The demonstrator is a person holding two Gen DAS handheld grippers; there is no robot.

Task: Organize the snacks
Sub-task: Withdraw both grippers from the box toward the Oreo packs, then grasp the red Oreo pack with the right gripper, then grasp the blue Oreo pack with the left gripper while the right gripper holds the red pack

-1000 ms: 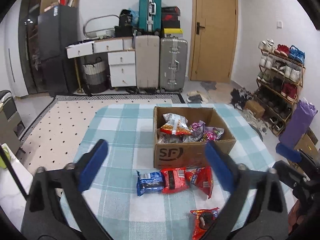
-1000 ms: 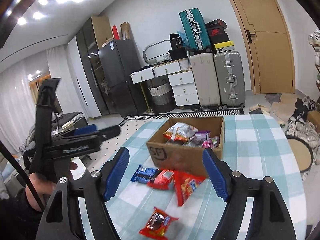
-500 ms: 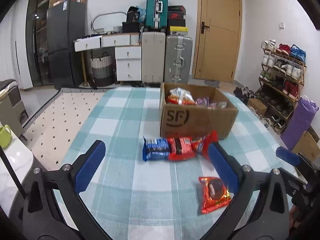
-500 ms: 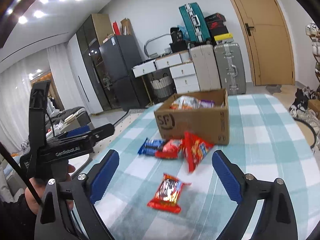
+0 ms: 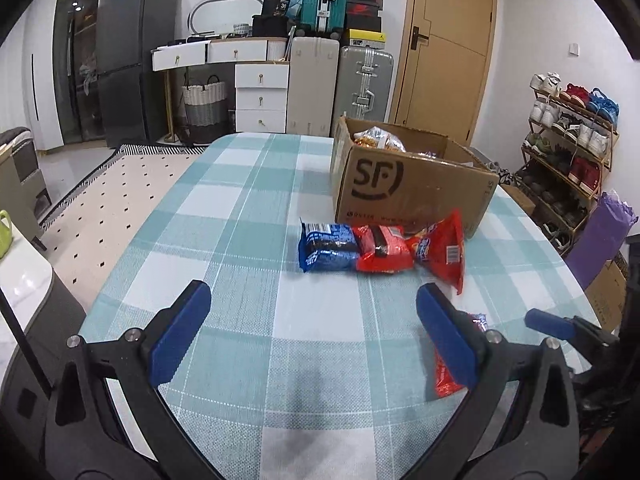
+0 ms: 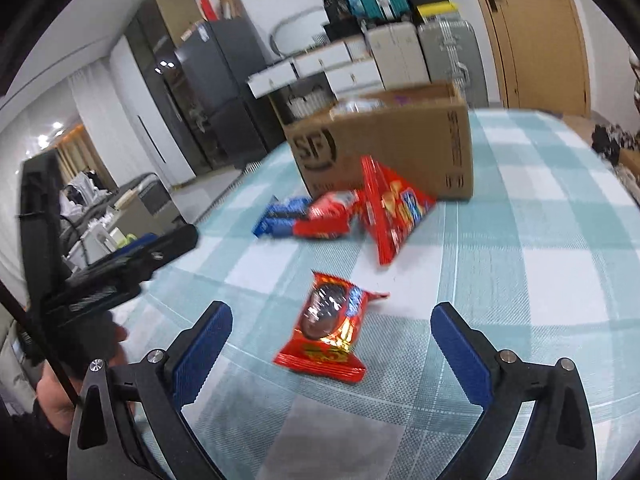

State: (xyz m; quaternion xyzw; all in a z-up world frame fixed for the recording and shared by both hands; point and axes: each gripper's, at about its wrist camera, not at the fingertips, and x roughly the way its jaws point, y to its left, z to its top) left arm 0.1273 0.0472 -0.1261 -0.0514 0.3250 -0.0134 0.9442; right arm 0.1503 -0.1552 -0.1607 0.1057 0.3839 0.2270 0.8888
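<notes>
An open cardboard box (image 5: 408, 188) (image 6: 384, 140) holding snack bags stands on the teal checked table (image 5: 248, 200). In front of it lie a blue cookie packet (image 5: 326, 246) (image 6: 280, 216), a red packet (image 5: 384, 248) (image 6: 328, 216) and a red chip bag (image 5: 440, 252) (image 6: 396, 208). A lone red cookie packet (image 6: 326, 328) lies nearer. My right gripper (image 6: 331, 316) hangs just behind it, jaws opening, pads on either side and clear of the packet. My left gripper (image 5: 312, 328) is open over bare cloth, its right finger hiding part of that packet (image 5: 444, 380).
The left gripper (image 6: 120, 264) and the hand holding it show at the right wrist view's left. A shoe rack (image 5: 568, 152) and purple bag (image 5: 600, 240) stand right of the table. Suitcases (image 5: 340, 88), drawers (image 5: 260, 92) and a dark fridge (image 5: 136, 60) line the back wall.
Both grippers have sunk toward the table and come closer to the snacks. The right gripper's jaws have spread wider. The lone red packet now lies between the right fingers.
</notes>
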